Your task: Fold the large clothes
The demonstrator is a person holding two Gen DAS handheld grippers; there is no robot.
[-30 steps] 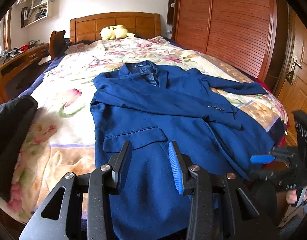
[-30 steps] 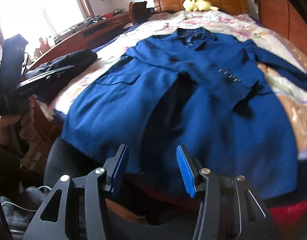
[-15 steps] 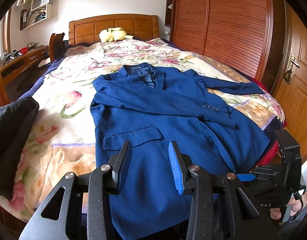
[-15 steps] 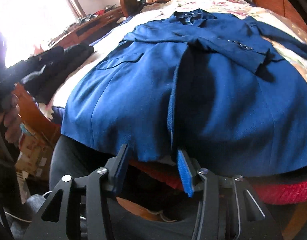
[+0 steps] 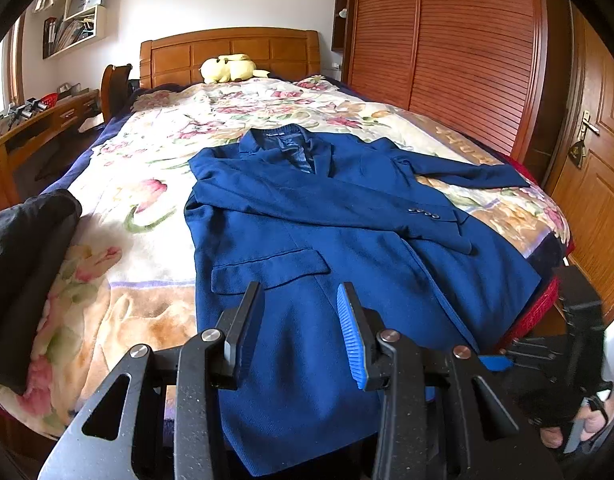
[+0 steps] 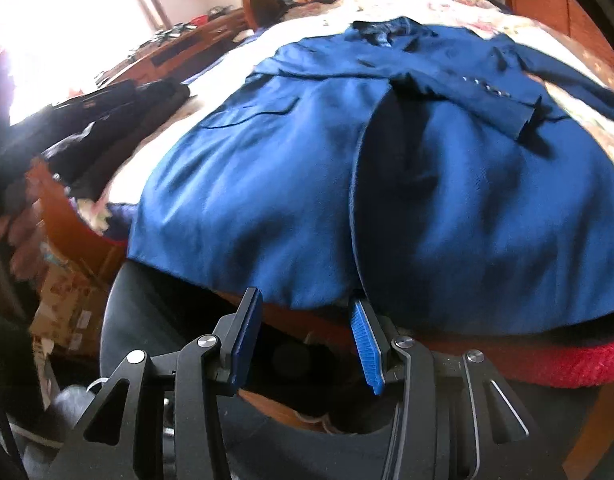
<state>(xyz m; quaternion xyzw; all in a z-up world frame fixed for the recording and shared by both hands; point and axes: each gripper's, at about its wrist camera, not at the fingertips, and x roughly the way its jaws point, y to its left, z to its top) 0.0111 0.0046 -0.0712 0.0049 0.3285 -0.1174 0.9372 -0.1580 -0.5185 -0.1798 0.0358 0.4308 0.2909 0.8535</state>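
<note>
Jacket (image 5: 347,248) spread face-up on the bed (image 5: 119,280), collar toward the headboard (image 5: 231,56), hem hanging over the foot — that's where we stand. One sleeve lies folded across the chest, the other sleeve (image 5: 467,170) stretches out toward the wardrobe (image 5: 447,52), so by my reading the folding has barely begun: body and second sleeve are both left to do.

Left gripper (image 5: 301,312) hovers above the jacket's lower front, just below the pocket flap (image 5: 267,270), jaws apart with nothing between them. Right gripper (image 6: 303,332) sits at the hem, near the front opening, and its jaws are closing — the cloth edge hangs just above the tips, though the pads don't appear to press on it (blur makes this hard to call).

Around the jacket: a floral blanket (image 5: 155,148) covers the bed, a yellow plush toy (image 5: 227,68) rests by the headboard, dark clothes (image 5: 23,272) are heaped beside the jacket at the desk side, and a wooden door (image 5: 595,168) stands past the wardrobe.
</note>
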